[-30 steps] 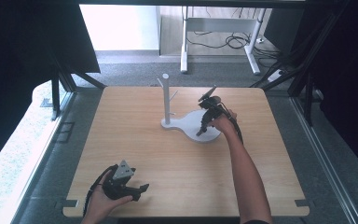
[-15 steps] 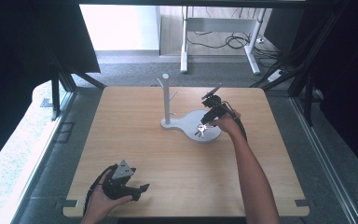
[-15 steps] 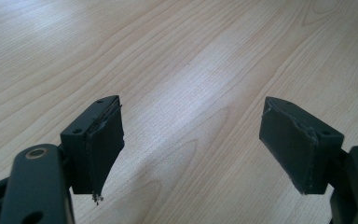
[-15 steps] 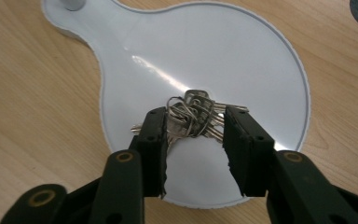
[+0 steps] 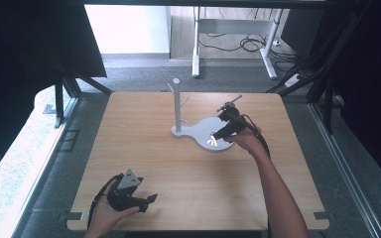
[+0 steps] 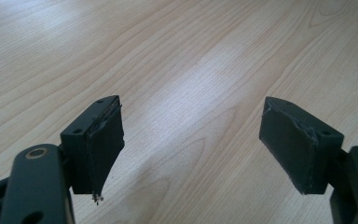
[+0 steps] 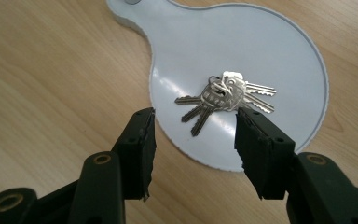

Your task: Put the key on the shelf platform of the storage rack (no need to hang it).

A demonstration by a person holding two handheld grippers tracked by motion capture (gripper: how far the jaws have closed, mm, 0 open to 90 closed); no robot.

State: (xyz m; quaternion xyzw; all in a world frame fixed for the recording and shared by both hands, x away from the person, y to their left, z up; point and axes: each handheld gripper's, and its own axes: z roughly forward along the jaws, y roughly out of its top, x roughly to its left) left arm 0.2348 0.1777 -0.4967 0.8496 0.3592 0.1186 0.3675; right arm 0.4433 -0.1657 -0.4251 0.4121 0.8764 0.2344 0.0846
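Right gripper [image 7: 193, 135] agape — above keys [image 7: 224, 95]

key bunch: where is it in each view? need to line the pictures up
High view: key bunch right of centre, on the white stand base, by the right gripper.
Right gripper view: key bunch centre, just beyond the open jaws.
Left gripper view: bare table top between open jaws.
Shared landmark: the white stand base.

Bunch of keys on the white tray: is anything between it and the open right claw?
Nothing visible. The bunch of keys lies bare on the white stand base, just ahead of the right claw, whose jaws stand open and empty.
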